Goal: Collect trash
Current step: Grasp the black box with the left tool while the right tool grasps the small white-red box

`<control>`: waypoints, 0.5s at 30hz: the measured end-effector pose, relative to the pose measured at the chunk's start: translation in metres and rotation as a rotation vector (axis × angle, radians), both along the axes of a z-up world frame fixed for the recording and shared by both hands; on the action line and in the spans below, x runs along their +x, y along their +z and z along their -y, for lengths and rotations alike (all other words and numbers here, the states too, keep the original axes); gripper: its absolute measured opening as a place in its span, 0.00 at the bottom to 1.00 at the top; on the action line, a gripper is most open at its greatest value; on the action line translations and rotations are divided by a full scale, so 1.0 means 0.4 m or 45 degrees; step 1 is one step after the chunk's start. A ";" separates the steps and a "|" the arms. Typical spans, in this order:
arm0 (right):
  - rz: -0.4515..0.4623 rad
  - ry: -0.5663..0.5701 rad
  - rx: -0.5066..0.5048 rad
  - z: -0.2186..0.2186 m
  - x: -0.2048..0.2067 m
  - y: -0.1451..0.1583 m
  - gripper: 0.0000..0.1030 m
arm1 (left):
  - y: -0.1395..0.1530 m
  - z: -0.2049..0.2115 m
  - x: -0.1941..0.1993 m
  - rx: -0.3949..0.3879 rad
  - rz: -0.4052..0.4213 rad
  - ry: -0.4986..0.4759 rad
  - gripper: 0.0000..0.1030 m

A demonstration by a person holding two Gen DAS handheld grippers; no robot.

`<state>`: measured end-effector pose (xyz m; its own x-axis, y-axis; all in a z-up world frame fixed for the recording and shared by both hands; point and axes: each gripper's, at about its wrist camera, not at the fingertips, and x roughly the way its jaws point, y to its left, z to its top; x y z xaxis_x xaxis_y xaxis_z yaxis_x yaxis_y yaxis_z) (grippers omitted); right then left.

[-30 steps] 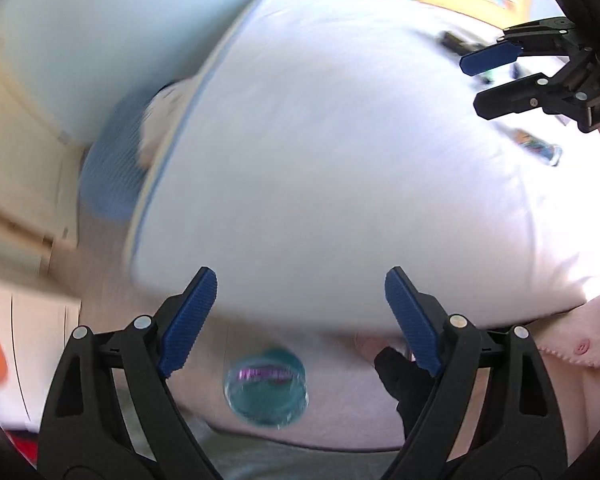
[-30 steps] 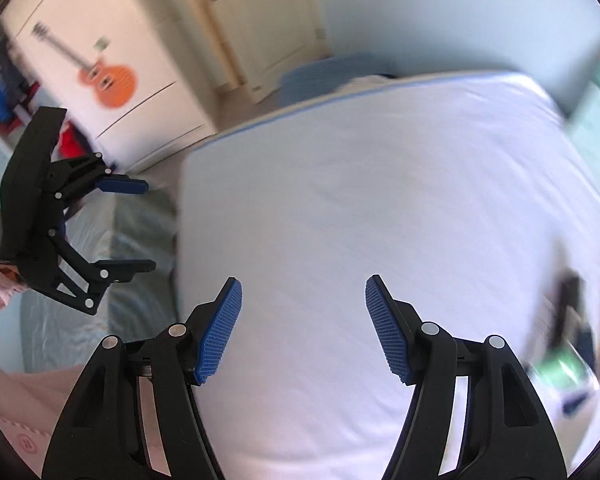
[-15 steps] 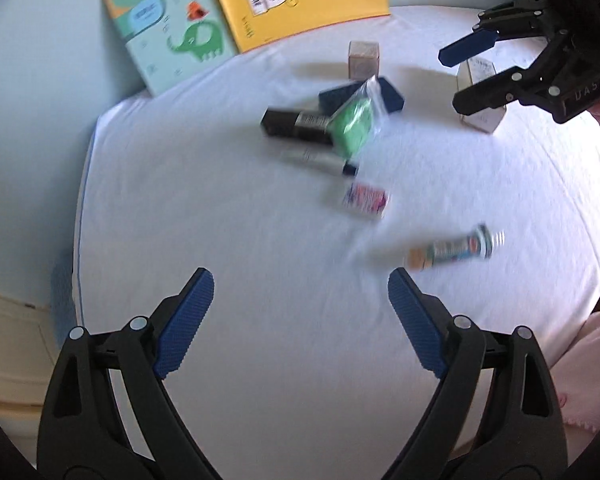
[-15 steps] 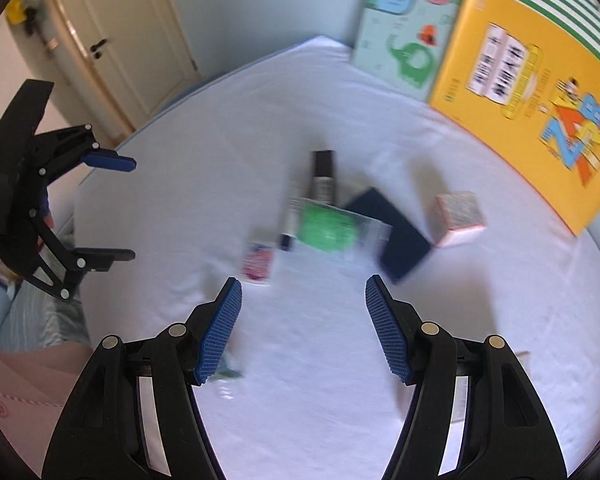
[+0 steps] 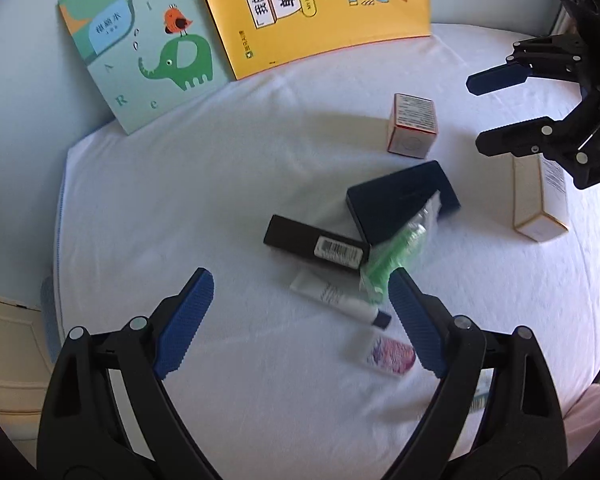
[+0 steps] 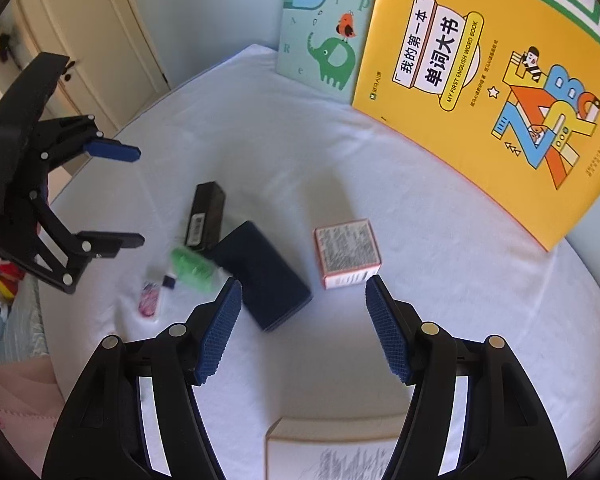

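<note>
Trash lies scattered mid-sheet on the white bed [image 5: 180,200] — nothing is picked up yet. Left gripper [image 5: 298,322] hangs over the near end of the pile, jaws spread wide, nothing between the pads. Right gripper [image 6: 302,328] hovers w/ jaws apart too, empty, the sheet bare between them.

Items, judged by look:
- Black carton [image 5: 316,245] w/ barcode — light card, stiff on its long sides. Pinch across the narrow width; it probably crushes if squeezed hard.
- Navy box [image 5: 400,200] — flat, broad, its corner overlapping the green bag. Prob. too wide across the face, so take it by a short edge or tip it up first.
- Green bag [image 5: 392,258] — clear crinkly film, soft, slippery, near weightless. Grab a bunched fold, not the flat film.
- White tube [image 5: 340,300] w/ dark cap — small, squashy, rolls. Pinch mid-body, crosswise.
- Pink packet [image 5: 390,354] — thin, lying flat just beside the left gripper's right pad; hard to get under, pads must press into the soft sheet.
- Small red-edged box [image 6: 347,254] — stands apart, cube-ish, stiff, the easiest grasp; just ahead of the right gripper.
- Tall cream box [image 5: 538,200] — lying on its side, light card, below the right gripper in the left view.

The books [image 6: 480,92] leaning on the wall aren't trash, I'd say.
</note>
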<state>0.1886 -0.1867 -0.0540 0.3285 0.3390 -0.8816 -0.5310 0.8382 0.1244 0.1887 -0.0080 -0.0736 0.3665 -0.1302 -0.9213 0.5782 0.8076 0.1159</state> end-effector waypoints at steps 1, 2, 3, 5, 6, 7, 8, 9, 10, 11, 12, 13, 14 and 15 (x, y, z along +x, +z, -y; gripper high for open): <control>-0.005 0.005 0.002 0.000 0.011 -0.008 0.63 | -0.011 0.006 0.015 -0.001 -0.016 0.009 0.84; -0.011 0.010 0.006 0.000 0.025 -0.019 0.63 | -0.022 0.010 0.030 -0.006 -0.033 0.021 0.84; -0.019 0.013 0.009 0.000 0.037 -0.028 0.63 | -0.030 0.012 0.039 -0.006 -0.043 0.032 0.84; -0.033 0.022 0.017 0.001 0.060 -0.048 0.63 | -0.045 0.017 0.065 -0.011 -0.062 0.052 0.84; -0.039 0.027 0.017 0.001 0.070 -0.057 0.63 | -0.052 0.019 0.080 -0.015 -0.073 0.066 0.84; -0.046 0.033 0.015 -0.001 0.079 -0.068 0.63 | -0.059 0.021 0.091 -0.018 -0.082 0.076 0.84; -0.053 0.041 0.017 -0.003 0.090 -0.080 0.63 | -0.067 0.023 0.104 -0.016 -0.089 0.089 0.84; -0.055 0.045 0.015 -0.005 0.097 -0.088 0.63 | -0.075 0.024 0.112 -0.016 -0.099 0.100 0.84; -0.060 0.048 0.011 -0.006 0.106 -0.096 0.63 | -0.081 0.026 0.117 -0.016 -0.108 0.109 0.84; -0.065 0.049 0.013 -0.007 0.114 -0.105 0.63 | -0.090 0.023 0.120 -0.016 -0.118 0.121 0.84; -0.071 0.049 0.015 -0.008 0.121 -0.112 0.63 | -0.101 0.018 0.121 -0.015 -0.137 0.138 0.84; -0.076 0.049 0.016 -0.009 0.128 -0.119 0.63 | -0.110 0.013 0.119 -0.021 -0.161 0.147 0.85; -0.079 0.049 0.014 -0.010 0.133 -0.125 0.63 | -0.116 0.006 0.117 -0.054 -0.175 0.162 0.86; -0.082 0.049 0.012 -0.012 0.137 -0.130 0.63 | -0.124 0.004 0.116 -0.048 -0.194 0.176 0.85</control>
